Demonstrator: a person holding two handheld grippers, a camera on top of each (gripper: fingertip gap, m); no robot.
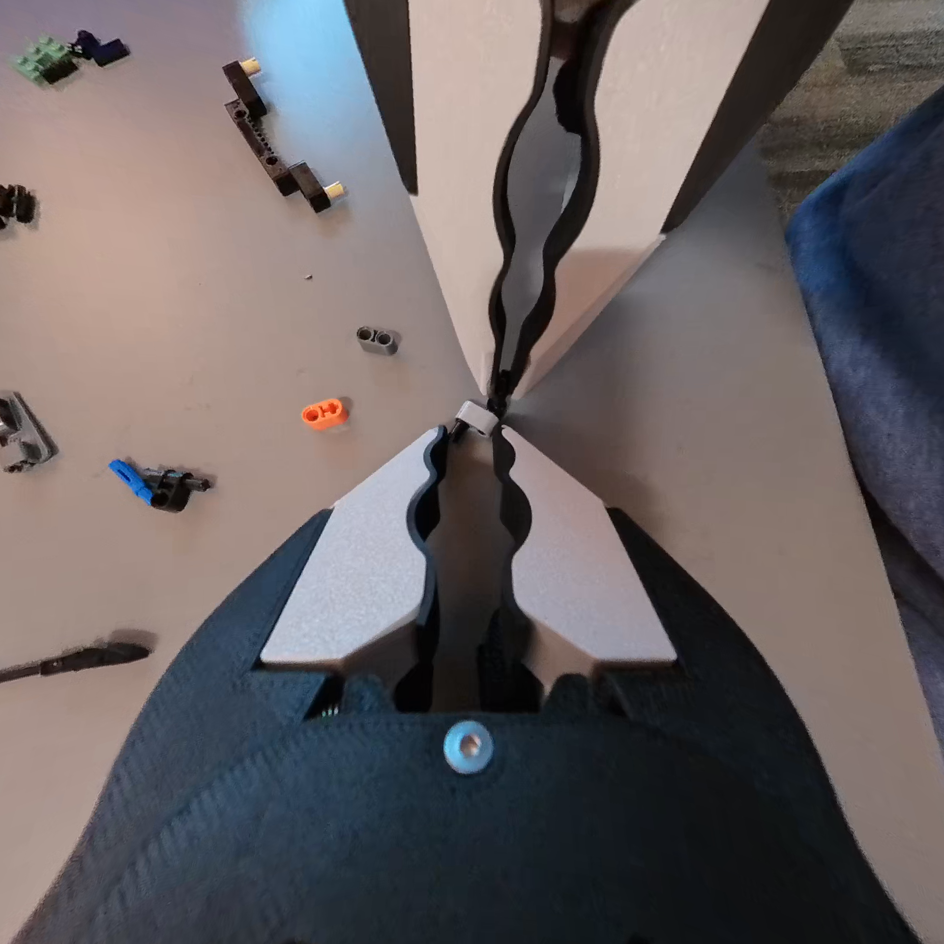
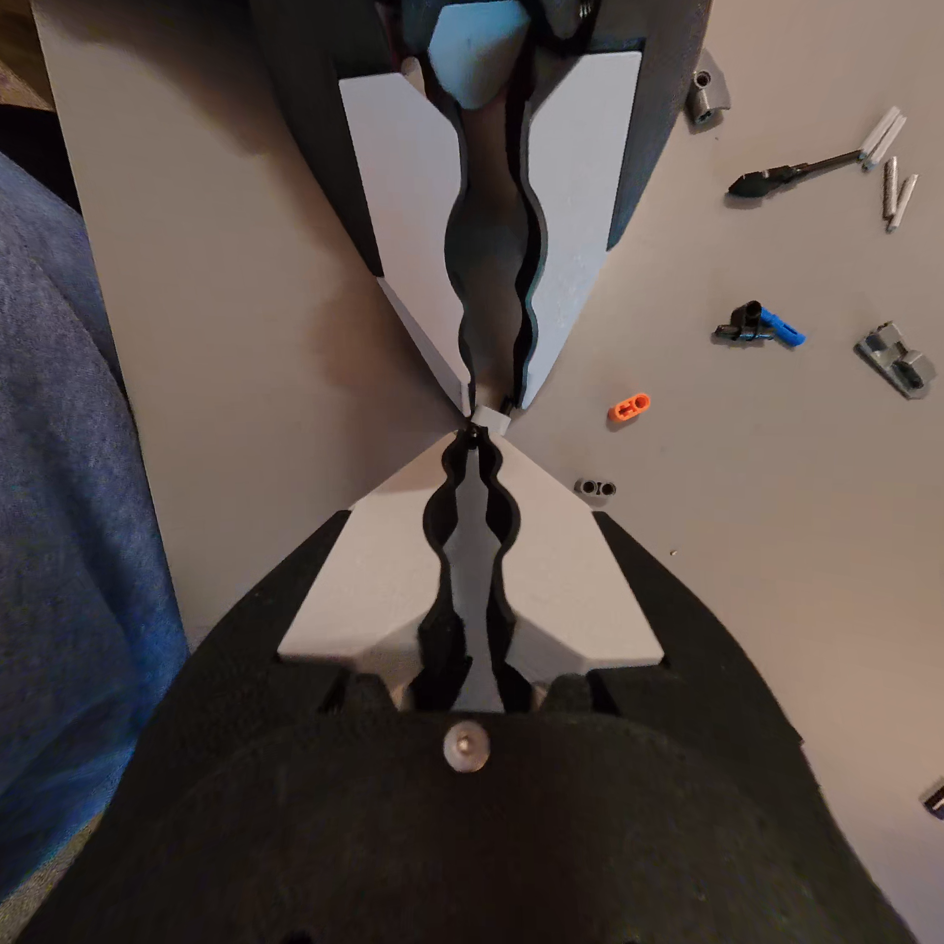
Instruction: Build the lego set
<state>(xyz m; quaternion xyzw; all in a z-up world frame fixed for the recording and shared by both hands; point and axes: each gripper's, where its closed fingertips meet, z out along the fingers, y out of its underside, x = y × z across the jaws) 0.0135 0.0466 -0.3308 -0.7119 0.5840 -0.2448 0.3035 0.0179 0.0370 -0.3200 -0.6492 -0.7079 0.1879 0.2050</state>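
Left gripper [image 1: 472, 434]: clamped on grey connector [image 1: 478, 416].
Right gripper [image 2: 472, 437]: pinching black pin [image 2: 474, 438].
Technique: align pin with hole, push straight.

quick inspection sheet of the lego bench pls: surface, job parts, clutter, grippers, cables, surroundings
Surface: pale table, smooth, one tiny speck.
Job's things: small light grey piece with a black pin, held above the table where the two grippers' tips meet. Loose on the table: orange link, grey two-hole link, black beam assembly, blue and black connector, green plates, grey bracket, black tool-shaped part, grey rods.
Clutter: nothing seen.
Grippers: left gripper tips close at the grey piece; right gripper tips pinched together at the pin end.
Cables: nothing seen.
Surroundings: blue fabric past the table edge, carpet beyond.
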